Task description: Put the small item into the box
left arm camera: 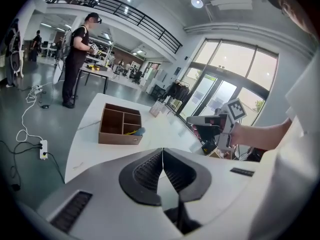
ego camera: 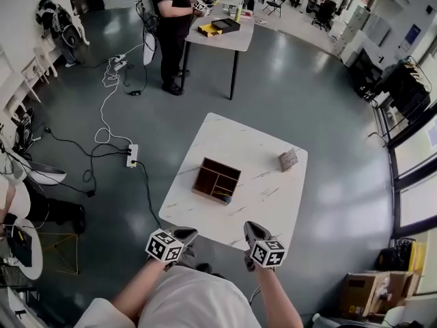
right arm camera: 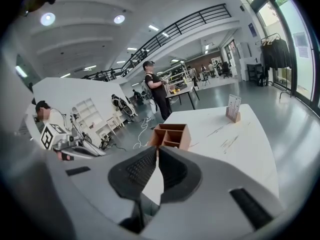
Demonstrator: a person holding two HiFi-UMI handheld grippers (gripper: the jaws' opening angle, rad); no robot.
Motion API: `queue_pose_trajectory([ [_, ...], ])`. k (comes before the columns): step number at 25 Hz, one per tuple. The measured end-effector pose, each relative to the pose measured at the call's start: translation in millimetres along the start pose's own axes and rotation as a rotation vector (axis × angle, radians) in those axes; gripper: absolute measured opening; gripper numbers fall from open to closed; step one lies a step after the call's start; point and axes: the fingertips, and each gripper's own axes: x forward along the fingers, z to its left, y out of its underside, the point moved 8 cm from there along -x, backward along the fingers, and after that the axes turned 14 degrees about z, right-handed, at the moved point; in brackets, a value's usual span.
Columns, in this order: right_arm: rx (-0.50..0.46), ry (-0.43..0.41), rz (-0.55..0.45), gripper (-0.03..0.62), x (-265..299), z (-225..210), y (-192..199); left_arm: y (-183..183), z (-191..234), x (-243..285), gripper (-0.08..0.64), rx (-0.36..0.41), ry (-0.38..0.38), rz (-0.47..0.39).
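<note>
A brown wooden box (ego camera: 216, 179) with several compartments stands on the white marble table (ego camera: 266, 197). A small blue and yellow item (ego camera: 224, 198) lies in its near compartment; it also shows in the left gripper view, item (left arm camera: 136, 131) inside box (left arm camera: 119, 124). My left gripper (ego camera: 189, 233) and right gripper (ego camera: 250, 226) hang at the table's near edge, short of the box, both shut and holding nothing. The left gripper's jaws (left arm camera: 162, 152) meet with nothing between them, and so do the right gripper's (right arm camera: 156, 151). The right gripper view has the box (right arm camera: 172, 135) ahead.
A small wooden card block (ego camera: 288, 159) stands at the table's right side. A person (ego camera: 171, 19) stands at another table (ego camera: 222, 34) far behind. Cables and a power strip (ego camera: 132, 155) lie on the floor to the left. Cardboard boxes (ego camera: 362, 292) sit at lower right.
</note>
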Motion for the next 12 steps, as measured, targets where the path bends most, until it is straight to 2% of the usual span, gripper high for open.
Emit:
queue_pose_trajectory([
  [7, -0.014, -0.050, -0.061, 0.034, -48.2, 12.6, 24.8, 29.9, -40.4, -15.2, 0.014, 0.019, -0.029, -0.033],
  [12, -0.007, -0.077, -0.086, 0.034, -67.7, 17.1, 40.4, 47.2, -66.1, -35.6, 0.014, 0.036, -0.049, -0.099],
])
